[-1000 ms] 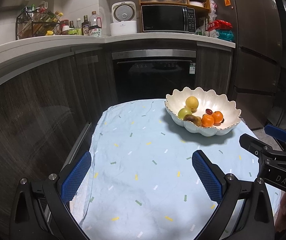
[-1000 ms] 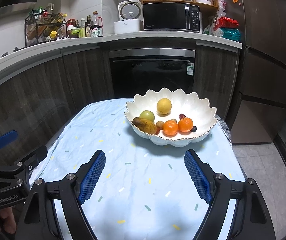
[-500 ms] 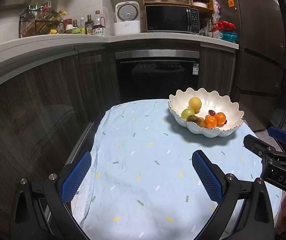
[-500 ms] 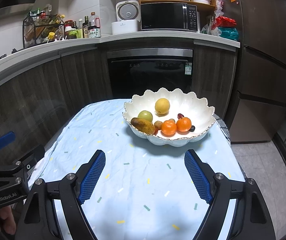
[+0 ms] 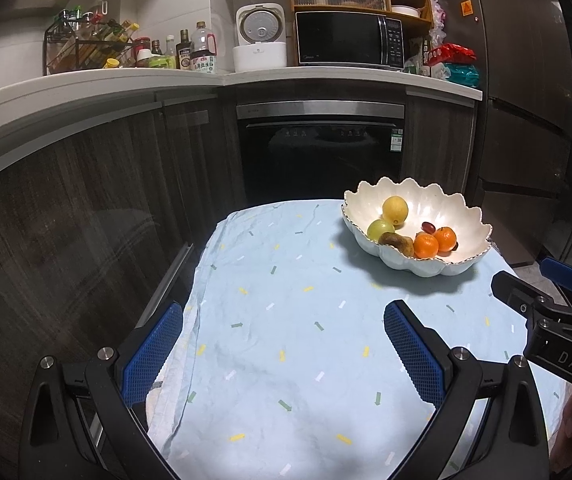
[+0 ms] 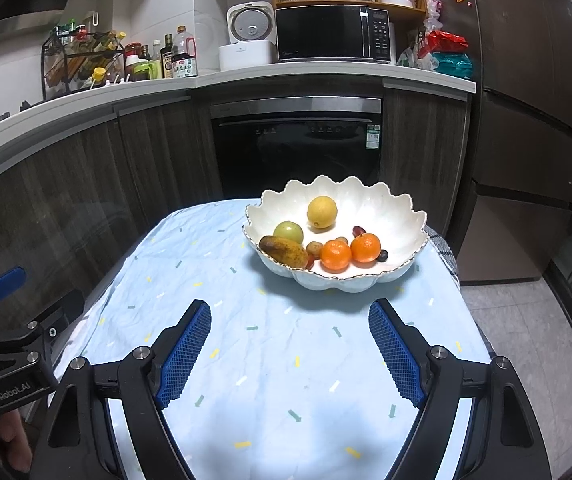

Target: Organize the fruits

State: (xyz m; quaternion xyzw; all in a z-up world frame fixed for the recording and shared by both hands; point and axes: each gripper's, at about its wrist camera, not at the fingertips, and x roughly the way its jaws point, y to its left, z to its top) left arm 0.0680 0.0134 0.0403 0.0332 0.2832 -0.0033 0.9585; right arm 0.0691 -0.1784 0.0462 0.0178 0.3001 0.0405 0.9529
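I'm seeing a glossy scalloped white bowl (image 6: 402, 216) sitting on the wrinkled blue cloth (image 6: 270, 360), holding round fruit (image 6: 335, 255). I'm keeping both the left gripper (image 5: 284, 346) and right gripper (image 6: 290, 346) spread wide, gripping nothing.

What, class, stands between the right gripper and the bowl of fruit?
Nothing visible. Only bare tablecloth lies between the open right gripper and the bowl, which sits straight ahead. The left gripper is off to the side.
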